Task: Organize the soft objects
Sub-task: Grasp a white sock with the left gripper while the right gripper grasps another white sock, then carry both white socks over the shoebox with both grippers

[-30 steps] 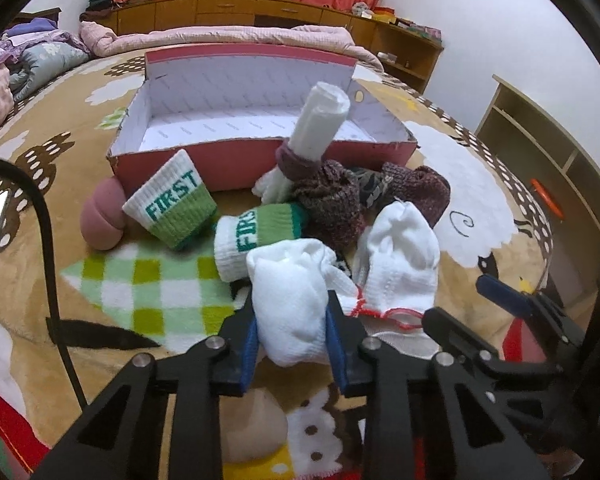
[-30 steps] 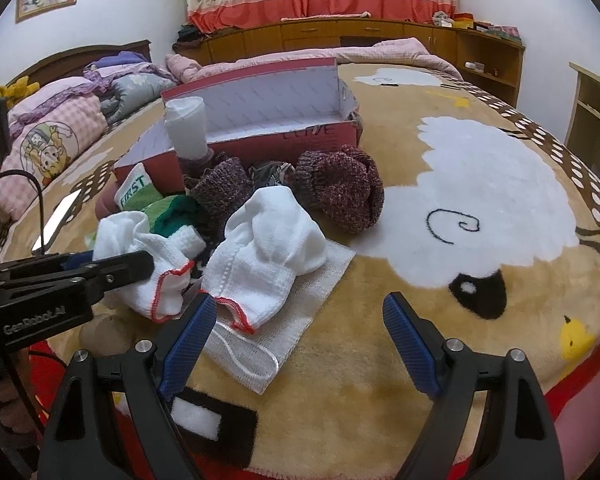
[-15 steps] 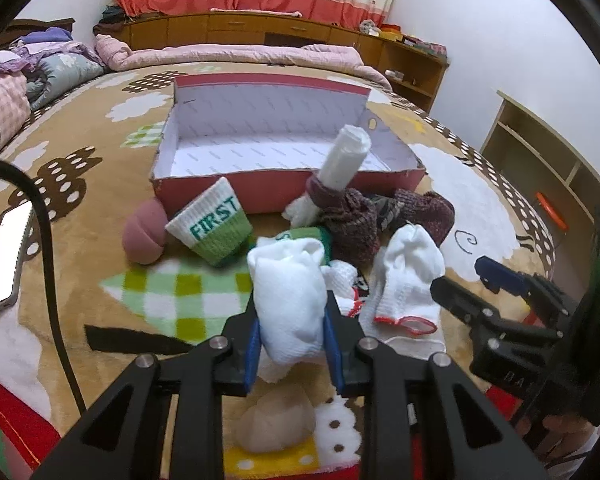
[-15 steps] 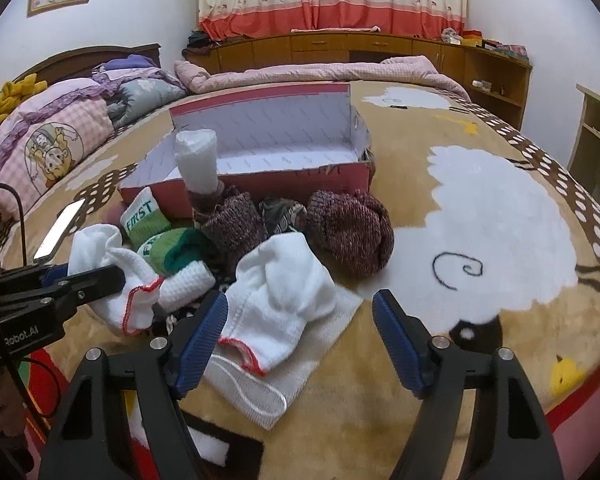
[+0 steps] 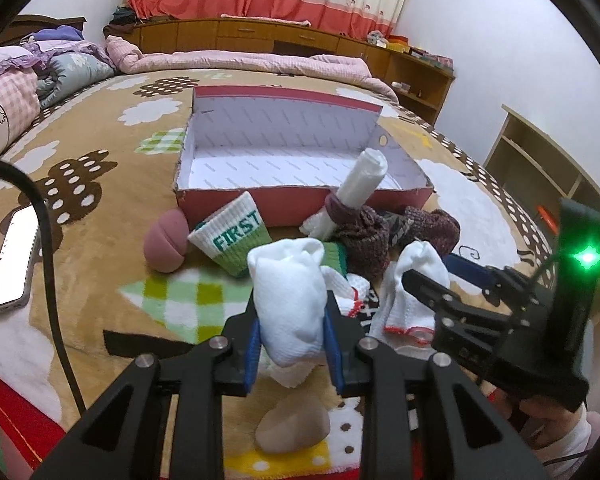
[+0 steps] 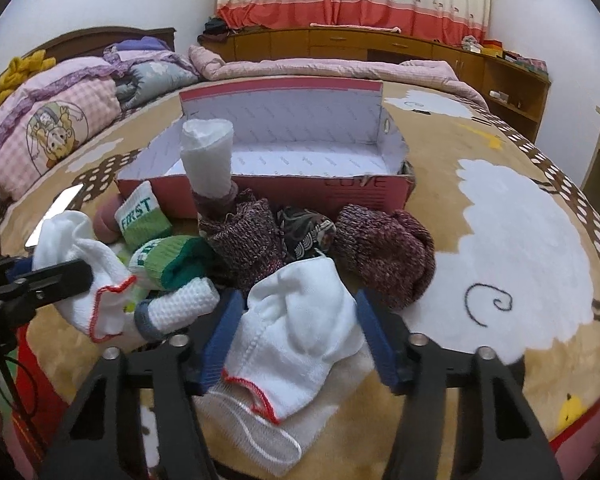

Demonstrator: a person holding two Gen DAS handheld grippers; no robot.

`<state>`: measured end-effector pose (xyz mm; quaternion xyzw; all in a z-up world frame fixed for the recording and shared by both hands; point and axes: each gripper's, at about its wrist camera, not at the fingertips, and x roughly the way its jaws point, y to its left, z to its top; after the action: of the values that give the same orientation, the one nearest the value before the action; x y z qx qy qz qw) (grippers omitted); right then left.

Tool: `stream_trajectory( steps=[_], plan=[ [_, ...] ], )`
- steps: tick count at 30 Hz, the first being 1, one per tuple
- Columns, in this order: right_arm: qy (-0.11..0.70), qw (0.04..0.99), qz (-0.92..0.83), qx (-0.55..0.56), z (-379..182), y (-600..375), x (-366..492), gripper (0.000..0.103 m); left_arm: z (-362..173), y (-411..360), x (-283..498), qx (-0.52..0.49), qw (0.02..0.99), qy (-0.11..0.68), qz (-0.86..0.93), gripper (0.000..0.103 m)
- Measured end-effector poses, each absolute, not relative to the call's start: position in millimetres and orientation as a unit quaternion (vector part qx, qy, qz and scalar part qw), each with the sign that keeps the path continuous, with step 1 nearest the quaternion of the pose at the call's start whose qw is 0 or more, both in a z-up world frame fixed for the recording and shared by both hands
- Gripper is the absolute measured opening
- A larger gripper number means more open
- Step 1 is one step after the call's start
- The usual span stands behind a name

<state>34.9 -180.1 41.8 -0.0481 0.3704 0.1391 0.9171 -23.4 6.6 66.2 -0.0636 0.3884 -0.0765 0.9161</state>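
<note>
Since a second ago the right gripper has slid forward around a white red-edged sock; its blue jaws are closing, and whether they press it yet is hard to tell. Clamped tight, the left gripper holds a soft white sock off the fleecy blanket. Behind the knitted pile stands a pink cardboard box. Only the left view shows a pale lump below its jaws.

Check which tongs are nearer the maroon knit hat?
Right. Right tongs, closing around a white sock, sit just before the maroon knit hat; left tongs sit farther off, gripping another sock.
</note>
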Motion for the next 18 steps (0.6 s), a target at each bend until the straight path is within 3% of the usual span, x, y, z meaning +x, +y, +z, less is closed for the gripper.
stream_trajectory(
  steps=[3,9,18],
  plan=[
    [0.372,0.916,0.14,-0.056,40,-177,37,0.034,67,7,-23,-0.064,0.916,0.388,-0.075,0.028],
    [0.366,0.918,0.143,-0.047,43,-181,33,0.017,68,8,-23,-0.063,0.917,0.387,-0.074,0.028],
    [0.349,0.923,0.157,-0.037,57,-185,25,0.014,69,8,-23,-0.062,0.918,0.386,-0.072,0.028]
  ],
)
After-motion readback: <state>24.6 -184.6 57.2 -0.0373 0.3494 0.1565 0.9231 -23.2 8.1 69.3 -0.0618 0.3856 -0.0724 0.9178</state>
